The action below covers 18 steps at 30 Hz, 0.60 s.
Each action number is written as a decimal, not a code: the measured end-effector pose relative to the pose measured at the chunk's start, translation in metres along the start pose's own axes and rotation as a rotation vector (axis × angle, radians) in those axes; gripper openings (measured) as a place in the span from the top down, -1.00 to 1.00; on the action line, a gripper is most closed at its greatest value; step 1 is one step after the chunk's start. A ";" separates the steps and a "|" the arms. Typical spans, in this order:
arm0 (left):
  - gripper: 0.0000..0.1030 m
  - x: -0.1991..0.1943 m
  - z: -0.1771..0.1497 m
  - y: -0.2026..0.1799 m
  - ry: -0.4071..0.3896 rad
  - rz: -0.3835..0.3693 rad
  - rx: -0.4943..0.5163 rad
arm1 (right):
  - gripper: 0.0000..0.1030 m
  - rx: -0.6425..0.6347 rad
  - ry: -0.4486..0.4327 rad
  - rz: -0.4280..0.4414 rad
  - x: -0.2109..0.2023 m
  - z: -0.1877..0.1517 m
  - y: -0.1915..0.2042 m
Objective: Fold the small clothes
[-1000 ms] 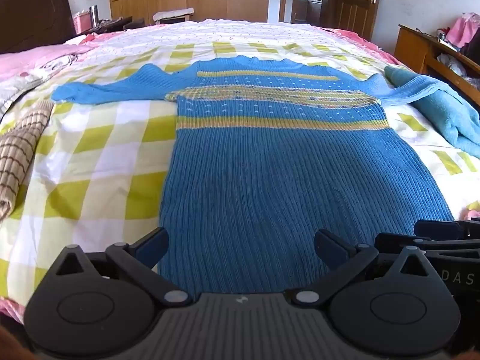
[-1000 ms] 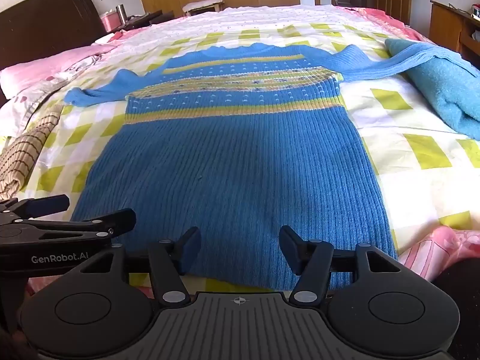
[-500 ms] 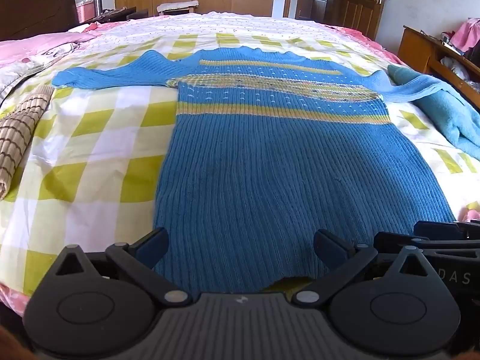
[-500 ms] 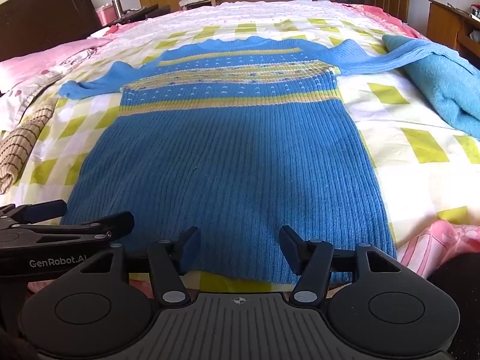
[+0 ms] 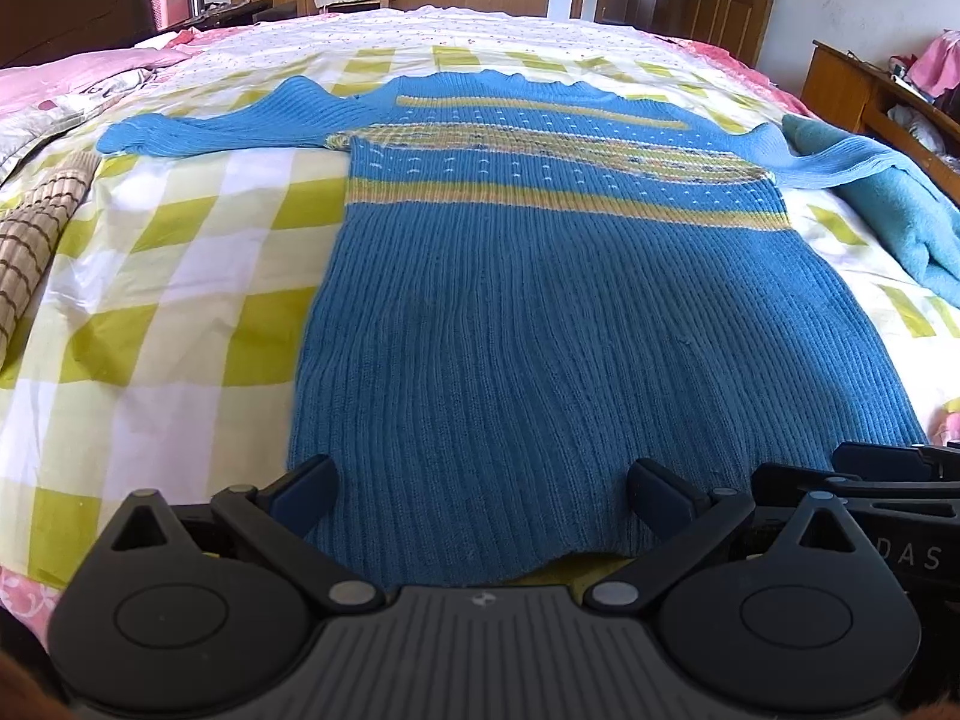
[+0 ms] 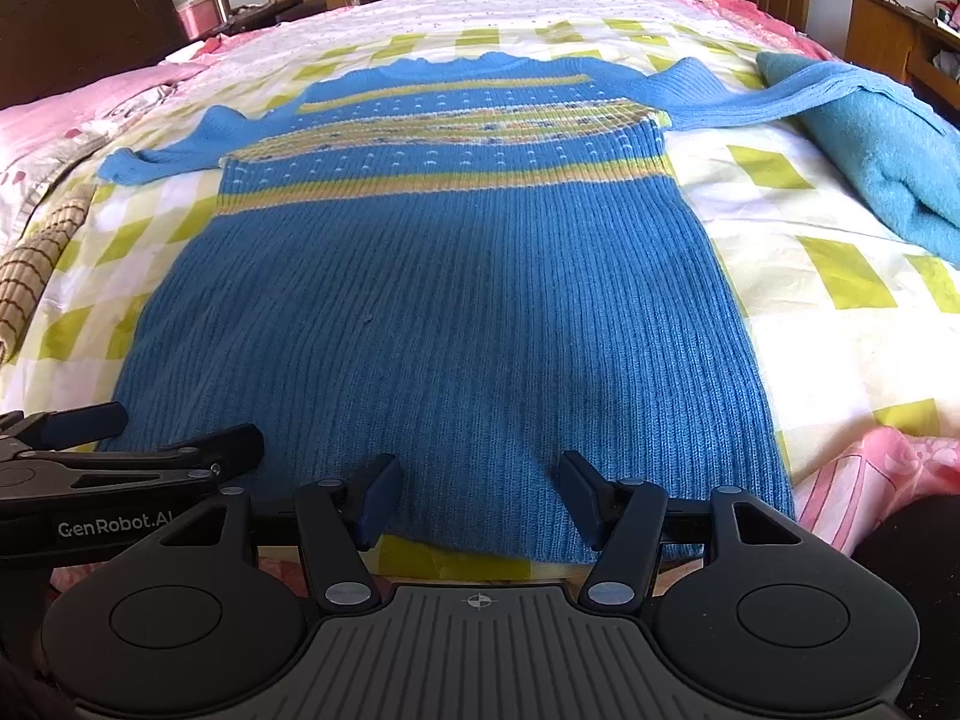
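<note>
A blue ribbed sweater (image 5: 570, 312) with yellow chest bands lies flat on the checked bed, hem toward me and sleeves spread left and right; it also shows in the right wrist view (image 6: 450, 312). My left gripper (image 5: 480, 489) is open, its fingers apart over the hem's left part, holding nothing. My right gripper (image 6: 477, 495) is open over the hem's right part, also empty. Each gripper shows at the edge of the other's view: the right one (image 5: 888, 468) and the left one (image 6: 120, 450).
A folded teal blanket (image 6: 888, 150) lies at the right under the sweater's right sleeve. A brown striped cloth (image 5: 30, 246) lies at the bed's left edge. Pink bedding (image 6: 870, 474) hangs at the near right corner. A wooden cabinet (image 5: 852, 90) stands right.
Both grippers have risen and drawn back a little, so the sweater's hem and more of the bed now show. Both stay open and the sweater has not moved.
</note>
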<state>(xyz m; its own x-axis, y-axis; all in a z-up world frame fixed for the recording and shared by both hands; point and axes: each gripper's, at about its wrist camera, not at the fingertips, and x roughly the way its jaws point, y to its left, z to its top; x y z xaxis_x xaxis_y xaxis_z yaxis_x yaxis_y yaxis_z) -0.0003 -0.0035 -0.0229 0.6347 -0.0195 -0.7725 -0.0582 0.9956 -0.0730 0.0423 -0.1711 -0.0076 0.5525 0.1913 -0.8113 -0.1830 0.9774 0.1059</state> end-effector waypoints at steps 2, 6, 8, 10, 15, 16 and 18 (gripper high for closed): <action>-1.00 0.003 0.000 -0.003 0.010 0.021 0.018 | -0.15 -0.002 0.000 0.001 0.000 0.000 0.000; -1.00 0.004 0.000 -0.005 0.013 0.036 0.034 | -0.17 -0.002 -0.002 0.005 0.001 -0.001 0.000; -1.00 0.005 0.001 -0.004 0.016 0.033 0.030 | -0.19 0.002 -0.003 0.011 0.001 -0.001 -0.001; -1.00 0.005 0.001 -0.004 0.015 0.034 0.030 | -0.19 0.002 -0.004 0.010 0.001 -0.001 0.000; -1.00 0.005 0.001 -0.004 0.014 0.035 0.021 | -0.19 0.003 -0.005 0.013 0.000 -0.001 -0.001; -1.00 0.005 0.001 -0.004 0.012 0.036 0.019 | -0.19 0.004 -0.005 0.013 0.001 -0.001 -0.001; -1.00 0.005 0.000 -0.003 0.011 0.035 0.018 | -0.19 0.004 -0.005 0.013 0.001 -0.001 -0.001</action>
<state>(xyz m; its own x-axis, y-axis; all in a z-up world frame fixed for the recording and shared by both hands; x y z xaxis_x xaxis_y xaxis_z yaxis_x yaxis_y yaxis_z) 0.0035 -0.0069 -0.0263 0.6236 0.0140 -0.7816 -0.0661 0.9972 -0.0348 0.0420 -0.1719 -0.0089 0.5544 0.2048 -0.8066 -0.1873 0.9751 0.1188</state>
